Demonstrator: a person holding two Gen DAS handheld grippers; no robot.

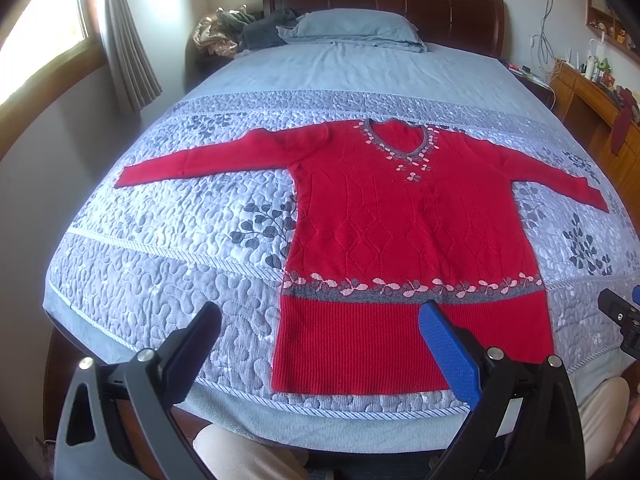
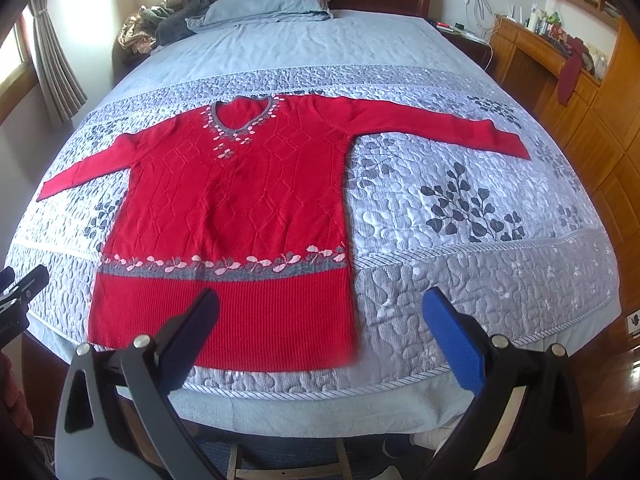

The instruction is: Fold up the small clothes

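Observation:
A red knitted sweater (image 1: 400, 232) (image 2: 236, 208) lies flat and face up on the bed, both sleeves spread out sideways, its ribbed hem towards me. It has a grey V-neck with pink flowers and a grey flowered band above the hem. My left gripper (image 1: 320, 316) hovers open above the hem's left half, nothing between its fingers. Over the hem's right corner and the quilt beside it, my right gripper (image 2: 320, 304) also stands open and holds nothing. Each gripper's tip shows at the edge of the other's view.
The bed carries a grey-blue quilted cover (image 1: 160, 248) (image 2: 480, 220) with leaf prints. A pillow (image 1: 356, 26) and a heap of clothes (image 1: 240, 28) lie at the headboard. Wooden cabinets (image 2: 580, 92) stand right, a curtained window (image 1: 48, 40) left. A person's knees (image 1: 240, 456) show below the bed edge.

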